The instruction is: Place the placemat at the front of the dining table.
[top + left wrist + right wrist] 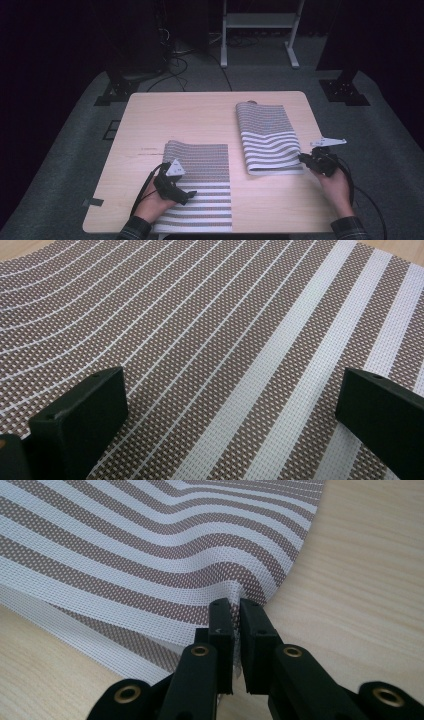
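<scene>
Two brown-and-white striped woven mats lie on the light wooden table [200, 112]. The near mat [205, 175] lies flat at the front edge; my left gripper [186, 196] hovers over its left part, jaws wide apart and nothing between them. In the left gripper view the weave [200, 315] spreads beneath the open left gripper [232, 377]. The far mat [267, 135] is folded double at the right. My right gripper [302, 158] is shut on its near right corner; in the right gripper view the mat [125, 555] puckers where the right gripper [235, 607] pinches its edge.
Bare table lies between the mats and along the far and left sides. A black tape piece [93, 202] sticks off the front left corner. Beyond the table stand a white frame [260, 22], black stand bases [114, 90] [345, 91] and floor cables [170, 65].
</scene>
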A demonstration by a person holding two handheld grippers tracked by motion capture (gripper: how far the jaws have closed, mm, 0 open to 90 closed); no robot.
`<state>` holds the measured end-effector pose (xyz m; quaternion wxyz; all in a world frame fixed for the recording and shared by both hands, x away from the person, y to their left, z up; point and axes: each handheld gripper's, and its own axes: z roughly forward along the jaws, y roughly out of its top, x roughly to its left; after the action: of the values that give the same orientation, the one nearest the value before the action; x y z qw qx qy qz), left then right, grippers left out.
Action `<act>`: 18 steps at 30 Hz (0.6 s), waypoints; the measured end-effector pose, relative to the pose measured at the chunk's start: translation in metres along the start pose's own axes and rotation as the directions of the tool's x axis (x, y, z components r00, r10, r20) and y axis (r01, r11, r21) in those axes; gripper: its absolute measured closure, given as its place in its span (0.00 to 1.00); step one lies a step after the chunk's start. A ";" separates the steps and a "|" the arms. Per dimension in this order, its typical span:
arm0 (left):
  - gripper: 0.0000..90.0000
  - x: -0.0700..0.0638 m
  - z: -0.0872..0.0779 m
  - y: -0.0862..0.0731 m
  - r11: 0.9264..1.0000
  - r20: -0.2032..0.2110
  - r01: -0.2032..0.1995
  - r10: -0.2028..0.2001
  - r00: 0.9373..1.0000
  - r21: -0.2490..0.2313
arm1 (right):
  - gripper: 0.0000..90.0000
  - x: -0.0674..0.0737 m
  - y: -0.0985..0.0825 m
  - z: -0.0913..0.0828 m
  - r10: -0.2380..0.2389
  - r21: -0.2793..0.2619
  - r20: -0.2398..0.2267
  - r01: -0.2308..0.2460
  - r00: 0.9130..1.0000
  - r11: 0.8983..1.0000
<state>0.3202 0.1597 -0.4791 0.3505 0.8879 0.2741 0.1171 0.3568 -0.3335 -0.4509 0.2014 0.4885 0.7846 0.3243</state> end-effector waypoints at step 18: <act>0.00 0.004 -0.011 0.005 0.998 0.016 0.051 -0.050 0.999 -0.031 | 0.96 0.017 0.034 -0.017 -0.030 -0.106 -0.033 0.026 0.999 0.994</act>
<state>0.3209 0.1647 -0.4671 0.3693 0.8759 0.2919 0.1057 0.3600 -0.3126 -0.4143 0.2180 0.4604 0.7766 0.3708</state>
